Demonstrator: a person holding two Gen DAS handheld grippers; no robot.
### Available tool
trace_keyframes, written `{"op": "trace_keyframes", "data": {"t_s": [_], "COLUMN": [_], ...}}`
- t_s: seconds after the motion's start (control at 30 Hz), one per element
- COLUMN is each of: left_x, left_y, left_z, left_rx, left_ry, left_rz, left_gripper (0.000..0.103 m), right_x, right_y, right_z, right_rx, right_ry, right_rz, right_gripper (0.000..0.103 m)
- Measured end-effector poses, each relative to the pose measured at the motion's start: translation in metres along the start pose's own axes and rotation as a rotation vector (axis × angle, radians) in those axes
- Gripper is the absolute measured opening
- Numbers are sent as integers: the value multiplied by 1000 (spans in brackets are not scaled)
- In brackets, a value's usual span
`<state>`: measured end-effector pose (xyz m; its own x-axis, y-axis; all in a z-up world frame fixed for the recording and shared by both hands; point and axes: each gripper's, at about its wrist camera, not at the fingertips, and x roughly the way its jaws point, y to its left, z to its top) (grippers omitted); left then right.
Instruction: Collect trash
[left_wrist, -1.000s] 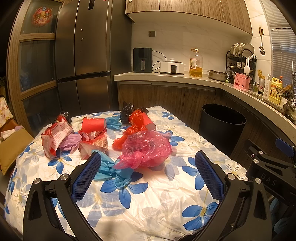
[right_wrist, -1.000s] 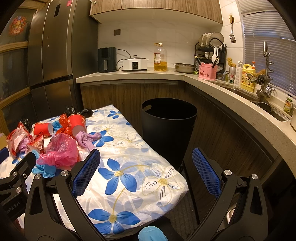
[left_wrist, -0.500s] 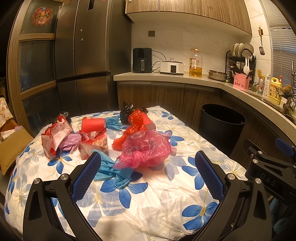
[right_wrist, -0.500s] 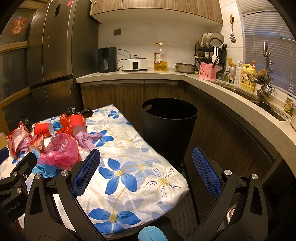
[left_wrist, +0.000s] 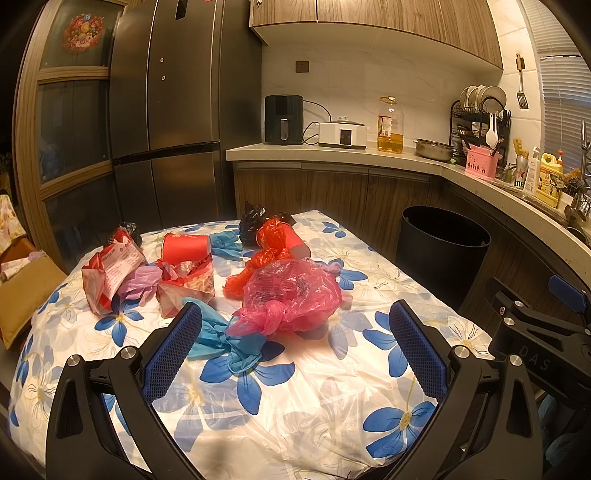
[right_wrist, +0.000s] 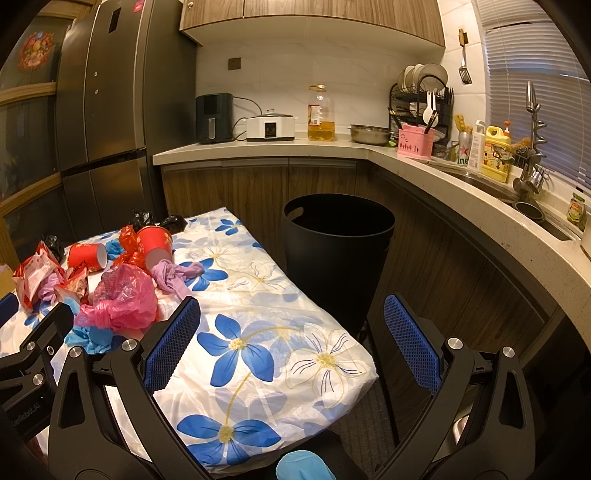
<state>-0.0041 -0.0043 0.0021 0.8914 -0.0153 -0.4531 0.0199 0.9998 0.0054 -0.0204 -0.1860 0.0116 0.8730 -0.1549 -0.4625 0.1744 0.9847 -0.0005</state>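
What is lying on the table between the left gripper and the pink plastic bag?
In the left wrist view, a crumpled blue glove lies between the open left gripper and the pink plastic bag, touching the bag's knotted end.

We see the trash heaped on the worktop's left half: a knotted bag nearest us, a tipped cup behind it, a glove in front. The bin stands on the floor off the worktop's right edge, below the kitchen counter.

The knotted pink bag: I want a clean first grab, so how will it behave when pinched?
The pink bag is thin, crinkled film, so it probably collapses and feels light. Its knotted end looks like the firmest hold. The blue glove touching it may drag along.
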Motion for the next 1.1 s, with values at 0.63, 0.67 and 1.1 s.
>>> {"op": "trace_keyframes", "data": {"t_s": [0.63, 0.67, 1.1], "left_x": [-2, -3, 9], "left_y": [2, 3, 58], "left_z": [-3, -5, -30], "left_rx": [-10, -14, -142], "left_ry": [-5, -8, -37], "left_rz": [1, 1, 88], "left_gripper": [98, 98, 98], "right_x": [13, 14, 53], "right_y": [-3, -2, 37], "right_z": [-3, -3, -18], "right_rx": [-5, -7, -44], "right_ry": [7, 6, 12], "right_rz": [16, 20, 317], "right_gripper": [98, 98, 97]}}
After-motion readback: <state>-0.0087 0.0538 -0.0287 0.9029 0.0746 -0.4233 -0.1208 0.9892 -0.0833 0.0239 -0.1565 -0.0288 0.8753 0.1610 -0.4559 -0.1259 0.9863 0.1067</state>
